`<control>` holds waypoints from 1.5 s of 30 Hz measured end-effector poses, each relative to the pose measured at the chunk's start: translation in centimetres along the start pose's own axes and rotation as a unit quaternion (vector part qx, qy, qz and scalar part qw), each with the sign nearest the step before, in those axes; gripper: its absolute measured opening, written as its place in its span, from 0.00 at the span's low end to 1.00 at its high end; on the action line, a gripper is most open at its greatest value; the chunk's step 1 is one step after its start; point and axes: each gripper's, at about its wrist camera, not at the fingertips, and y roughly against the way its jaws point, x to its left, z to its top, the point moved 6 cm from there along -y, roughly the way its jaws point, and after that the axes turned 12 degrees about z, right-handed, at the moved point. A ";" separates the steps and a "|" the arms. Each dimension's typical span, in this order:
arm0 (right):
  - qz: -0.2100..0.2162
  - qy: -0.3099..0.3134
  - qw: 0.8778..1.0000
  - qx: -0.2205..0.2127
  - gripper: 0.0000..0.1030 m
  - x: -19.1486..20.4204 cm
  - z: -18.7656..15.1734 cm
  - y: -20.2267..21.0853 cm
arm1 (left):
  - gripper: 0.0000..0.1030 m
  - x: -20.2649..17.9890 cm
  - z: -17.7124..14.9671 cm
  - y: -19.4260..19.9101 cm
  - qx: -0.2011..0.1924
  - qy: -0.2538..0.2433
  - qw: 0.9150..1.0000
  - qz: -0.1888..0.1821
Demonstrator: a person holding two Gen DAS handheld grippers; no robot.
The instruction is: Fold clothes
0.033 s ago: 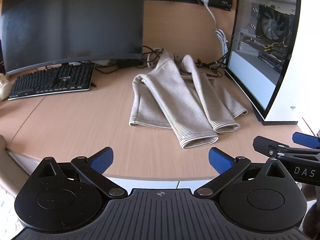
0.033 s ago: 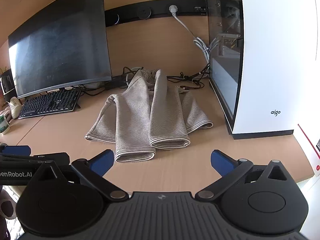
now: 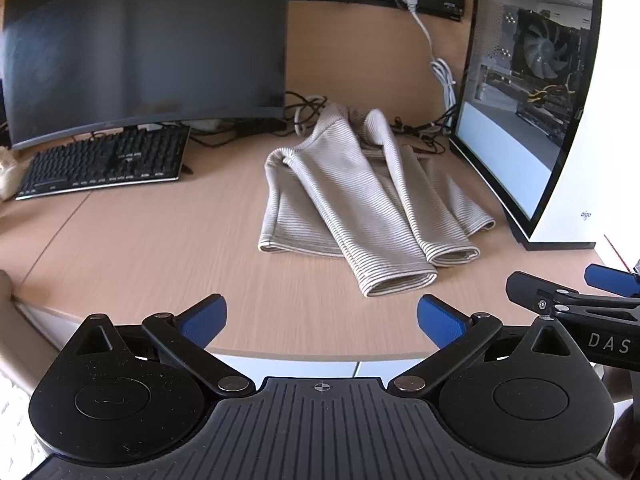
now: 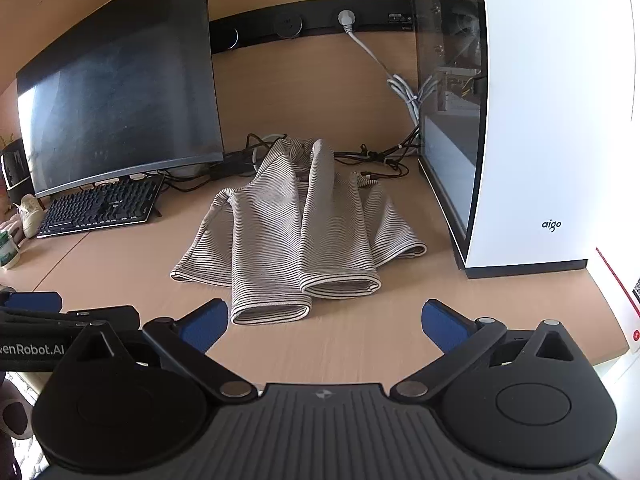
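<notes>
On wood-grain desk [image 3: 160,248] — ribbed, striped garment [image 3: 360,208]

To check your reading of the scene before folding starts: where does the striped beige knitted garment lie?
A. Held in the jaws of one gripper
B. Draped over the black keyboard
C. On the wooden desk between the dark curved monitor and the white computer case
C: the striped beige knitted garment lies on the wooden desk, between the dark curved monitor and the white computer case.

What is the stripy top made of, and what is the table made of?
The stripy top looks like soft ribbed knit cloth: thin lines run across it and it flops into folds. The table looks like pale wood, maybe only a printed wood layer: its grain is faint and its surface smooth and matte.
</notes>
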 end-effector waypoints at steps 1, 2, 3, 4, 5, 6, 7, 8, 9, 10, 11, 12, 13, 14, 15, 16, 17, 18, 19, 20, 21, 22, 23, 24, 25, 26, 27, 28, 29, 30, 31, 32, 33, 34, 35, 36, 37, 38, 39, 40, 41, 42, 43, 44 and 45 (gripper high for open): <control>0.001 0.000 1.000 0.000 1.00 0.0 0.0 0.0 | 1.00 0.0 0.0 0.0 0.000 0.000 1.000 0.000; 0.001 -0.001 1.000 0.000 1.00 0.0 0.0 -0.1 | 1.00 0.0 -0.1 0.0 0.000 0.000 1.000 0.000; 0.002 -0.001 1.000 0.001 1.00 0.0 -0.1 -0.1 | 1.00 0.0 -0.1 -0.1 0.001 0.000 1.000 0.001; 0.002 -0.001 1.000 0.001 1.00 0.0 -0.1 -0.2 | 1.00 0.0 -0.1 -0.1 0.001 0.000 1.000 0.001; 0.003 -0.001 1.000 0.001 1.00 0.0 -0.1 -0.2 | 1.00 0.0 -0.2 -0.1 0.001 0.000 1.000 0.001; 0.003 -0.002 1.000 0.001 1.00 0.0 -0.1 -0.2 | 1.00 0.0 -0.2 -0.1 0.001 0.000 1.000 0.001; 0.004 -0.002 1.000 0.002 1.00 0.0 -0.1 -0.3 | 1.00 0.1 -0.3 -0.2 0.002 0.000 1.000 0.001; 0.004 -0.002 1.000 0.002 1.00 0.0 -0.1 -0.2 | 1.00 0.2 -0.3 -0.3 0.002 0.000 1.000 0.001; 0.004 -0.003 1.000 0.003 1.00 0.1 -0.1 -0.2 | 1.00 0.3 -0.4 -0.2 0.003 0.000 1.000 0.001; 0.004 -0.004 1.000 0.003 1.00 0.0 -0.1 -0.3 | 1.00 0.3 -0.4 -0.2 0.003 0.000 1.000 0.001; 0.004 -0.004 1.000 0.004 1.00 -0.1 -0.1 -0.4 | 1.00 0.2 -0.4 -0.2 0.003 -0.001 1.000 0.001; 0.004 -0.005 1.000 0.004 1.00 -0.1 -0.1 -0.4 | 1.00 0.2 -0.3 -0.2 0.004 -0.001 1.000 0.001; 0.004 -0.005 1.000 0.005 1.00 0.0 -0.1 -0.4 | 1.00 0.1 -0.3 -0.3 0.004 -0.001 1.000 0.001; 0.004 -0.005 1.000 0.005 1.00 0.0 0.0 -0.5 | 1.00 0.1 -0.3 -0.3 0.004 -0.002 1.000 0.001; 0.004 -0.005 1.000 0.005 1.00 0.0 0.0 -0.5 | 1.00 0.1 -0.3 -0.3 0.004 -0.002 1.000 0.001; 0.005 -0.005 1.000 0.006 1.00 0.0 0.0 -0.5 | 1.00 0.1 -0.3 -0.3 0.004 -0.002 1.000 0.002; 0.005 -0.005 1.000 0.006 1.00 0.0 0.0 -0.5 | 1.00 0.1 -0.3 -0.3 0.005 -0.002 1.000 0.002; 0.005 -0.005 1.000 0.007 1.00 0.0 0.0 -0.5 | 1.00 0.1 -0.2 -0.4 0.005 -0.002 1.000 0.003; 0.006 -0.005 1.000 0.007 1.00 0.0 0.0 -0.5 | 1.00 0.1 -0.2 -0.4 0.005 -0.001 1.000 0.003; 0.006 -0.005 1.000 0.008 1.00 0.0 0.0 -0.6 | 1.00 0.0 -0.2 -0.5 0.006 -0.001 1.000 0.003; 0.006 -0.004 1.000 0.008 1.00 0.0 0.1 -0.6 | 1.00 0.0 -0.2 -0.6 0.007 -0.001 1.000 0.003; 0.006 -0.004 1.000 0.009 1.00 0.0 0.2 -0.6 | 1.00 0.0 -0.2 -0.6 0.007 0.000 1.000 0.004; 0.006 -0.004 1.000 0.008 1.00 0.0 0.2 -0.7 | 1.00 -0.1 -0.2 -0.6 0.008 0.000 1.000 0.004; 0.006 -0.003 1.000 0.008 1.00 0.0 0.2 -0.7 | 1.00 -0.1 -0.2 -0.6 0.008 0.000 1.000 0.004; 0.006 -0.002 1.000 0.008 1.00 -0.1 0.3 -0.7 | 1.00 -0.1 -0.2 -0.7 0.009 0.001 1.000 0.004; 0.006 -0.002 1.000 0.009 1.00 -0.1 0.3 -0.7 | 1.00 -0.1 -0.1 -0.7 0.010 0.001 1.000 0.004; 0.006 -0.001 1.000 0.009 1.00 -0.1 0.3 -0.8 | 1.00 -0.1 -0.2 -0.8 0.010 0.001 1.000 0.005; 0.006 -0.001 1.000 0.009 1.00 -0.1 0.4 -0.8 | 1.00 -0.1 -0.2 -0.8 0.010 0.002 1.000 0.005; 0.006 0.000 1.000 0.010 1.00 -0.1 0.4 -0.9 | 1.00 -0.1 -0.1 -0.8 0.010 0.002 1.000 0.005; 0.005 0.001 1.000 0.010 1.00 -0.1 0.4 -0.9 | 1.00 -0.1 0.0 -0.8 0.010 0.003 1.000 0.005; 0.005 0.001 1.000 0.011 1.00 -0.1 0.4 -0.9 | 1.00 -0.1 0.0 -0.8 0.010 0.003 1.000 0.006; 0.005 0.002 1.000 0.011 1.00 -0.1 0.5 -1.0 | 1.00 -0.2 0.0 -0.8 0.009 0.003 1.000 0.006; 0.006 0.002 1.000 0.011 1.00 -0.1 0.5 -1.0 | 1.00 -0.2 0.0 -0.8 0.009 0.003 1.000 0.006; 0.006 0.002 1.000 0.011 1.00 -0.1 0.5 -1.0 | 1.00 -0.2 0.0 -0.8 0.009 0.003 1.000 0.007; 0.006 0.002 1.000 0.011 1.00 -0.1 0.5 -1.0 | 1.00 -0.2 0.0 -0.9 0.009 0.003 1.000 0.007; 0.006 0.002 1.000 0.011 1.00 -0.1 0.5 -1.0 | 1.00 -0.2 0.1 -0.9 0.009 0.003 1.000 0.007; 0.006 0.002 1.000 0.011 1.00 -0.2 0.5 -1.0 | 1.00 -0.3 0.1 -0.9 0.009 0.003 1.000 0.007; 0.006 0.001 1.000 0.011 1.00 -0.2 0.5 -1.0 | 1.00 -0.3 0.1 -0.9 0.010 0.003 1.000 0.007; 0.006 0.001 1.000 0.011 1.00 -0.1 0.5 -1.1 | 1.00 -0.3 0.1 -0.9 0.010 0.003 1.000 0.007; 0.006 0.001 1.000 0.011 1.00 -0.2 0.5 -1.1 | 1.00 -0.3 0.2 -0.9 0.010 0.003 1.000 0.008; 0.007 0.001 1.000 0.011 1.00 -0.2 0.5 -1.1 | 1.00 -0.3 0.2 -0.9 0.010 0.003 1.000 0.008; 0.007 0.001 1.000 0.010 1.00 -0.2 0.5 -1.1 | 1.00 -0.4 0.2 -0.9 0.010 0.003 1.000 0.008; 0.007 0.001 1.000 0.010 1.00 -0.3 0.5 -1.1 | 1.00 -0.4 0.3 -0.9 0.010 0.003 1.000 0.008; 0.007 0.001 1.000 0.010 1.00 -0.3 0.5 -1.1 | 1.00 -0.4 0.3 -0.9 0.010 0.002 1.000 0.008; 0.007 0.001 1.000 0.010 1.00 -0.3 0.6 -1.1 | 1.00 -0.4 0.3 -1.0 0.011 0.002 1.000 0.009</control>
